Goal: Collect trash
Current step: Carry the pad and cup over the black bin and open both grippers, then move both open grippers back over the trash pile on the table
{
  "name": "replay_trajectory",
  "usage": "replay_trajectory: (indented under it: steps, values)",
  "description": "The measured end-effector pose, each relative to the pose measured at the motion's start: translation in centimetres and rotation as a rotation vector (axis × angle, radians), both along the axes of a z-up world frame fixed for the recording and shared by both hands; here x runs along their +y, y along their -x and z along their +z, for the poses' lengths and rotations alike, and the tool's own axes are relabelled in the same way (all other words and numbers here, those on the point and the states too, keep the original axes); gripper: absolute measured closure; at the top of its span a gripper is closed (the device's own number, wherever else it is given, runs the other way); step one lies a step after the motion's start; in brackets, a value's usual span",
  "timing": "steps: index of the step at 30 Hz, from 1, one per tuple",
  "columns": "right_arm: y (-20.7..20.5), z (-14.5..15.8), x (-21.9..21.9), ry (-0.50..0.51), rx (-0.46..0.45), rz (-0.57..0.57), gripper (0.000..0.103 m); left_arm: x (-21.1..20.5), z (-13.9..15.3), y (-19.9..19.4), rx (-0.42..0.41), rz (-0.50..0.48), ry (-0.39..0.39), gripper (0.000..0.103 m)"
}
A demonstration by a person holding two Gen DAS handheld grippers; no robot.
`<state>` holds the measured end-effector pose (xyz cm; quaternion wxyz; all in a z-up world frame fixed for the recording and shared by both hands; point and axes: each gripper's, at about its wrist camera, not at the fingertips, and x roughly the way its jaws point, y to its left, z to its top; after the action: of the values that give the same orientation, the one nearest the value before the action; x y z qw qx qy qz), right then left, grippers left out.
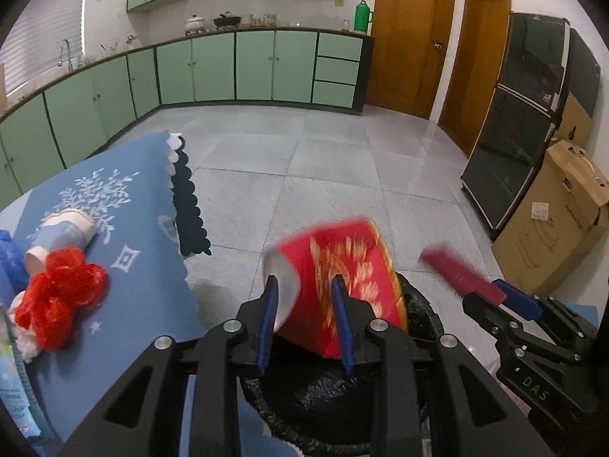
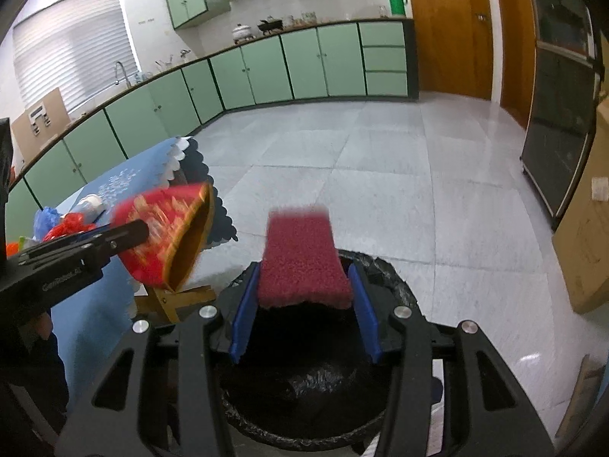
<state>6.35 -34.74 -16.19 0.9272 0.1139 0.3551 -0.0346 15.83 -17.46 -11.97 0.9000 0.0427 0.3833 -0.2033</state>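
My left gripper (image 1: pixel 304 285) is shut on a red paper cup (image 1: pixel 338 266) with gold print, held tilted over the black-lined trash bin (image 1: pixel 316 407); the cup also shows in the right wrist view (image 2: pixel 163 236). My right gripper (image 2: pixel 302 270) is shut on a dark red sponge (image 2: pixel 300 262), held over the same bin (image 2: pixel 304 400); the sponge also shows in the left wrist view (image 1: pixel 460 274). On the blue tablecloth (image 1: pixel 125 266) lie a blue-and-white paper cup (image 1: pixel 61 236) and a crumpled red plastic bag (image 1: pixel 57 297).
The table with its scalloped cloth edge (image 1: pixel 186 209) stands left of the bin. A cardboard box (image 1: pixel 559 224) and a dark cabinet (image 1: pixel 521 114) stand at the right. Green kitchen cabinets (image 1: pixel 236 68) line the far wall. Grey tiled floor (image 1: pixel 342 167) lies ahead.
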Motion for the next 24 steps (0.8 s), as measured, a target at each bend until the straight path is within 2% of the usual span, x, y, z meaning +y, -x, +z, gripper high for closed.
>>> replay_trajectory:
  steps: [1,4,6,7,9,13,15,20,24]
  values:
    - [-0.2,-0.2,0.0,-0.002,0.008,-0.004,0.056,-0.1,-0.1,-0.1,0.006,-0.004,-0.001,0.068]
    - [-0.2,-0.3,0.0,0.004,0.018,-0.021,0.046,0.3,-0.2,-0.5,0.018,-0.006,0.007,0.057]
    - [0.0,0.0,0.1,0.016,0.011,-0.034,0.034,1.0,0.1,-0.6,0.022,0.002,0.018,0.053]
    - [0.0,0.1,0.0,0.02,0.008,-0.039,0.032,1.4,0.4,-0.5,0.023,0.007,0.025,0.05]
    - [0.1,0.5,0.0,0.02,0.0,-0.059,0.017,2.5,1.1,-0.1,0.007,0.027,0.033,0.045]
    - [0.4,1.7,0.4,-0.02,-0.031,-0.076,0.013,5.5,2.6,1.2,-0.056,0.076,0.014,0.032]
    - [0.6,2.4,1.4,-0.033,-0.059,-0.06,0.013,7.4,3.3,2.0,-0.087,0.11,0.001,0.029]
    - [0.2,4.3,5.4,-0.044,-0.117,0.042,0.013,13.6,4.5,4.6,-0.143,0.238,-0.03,0.028]
    - [-0.5,5.4,10.4,-0.042,-0.147,0.163,0.013,18.3,5.2,6.7,-0.176,0.349,-0.054,0.028]
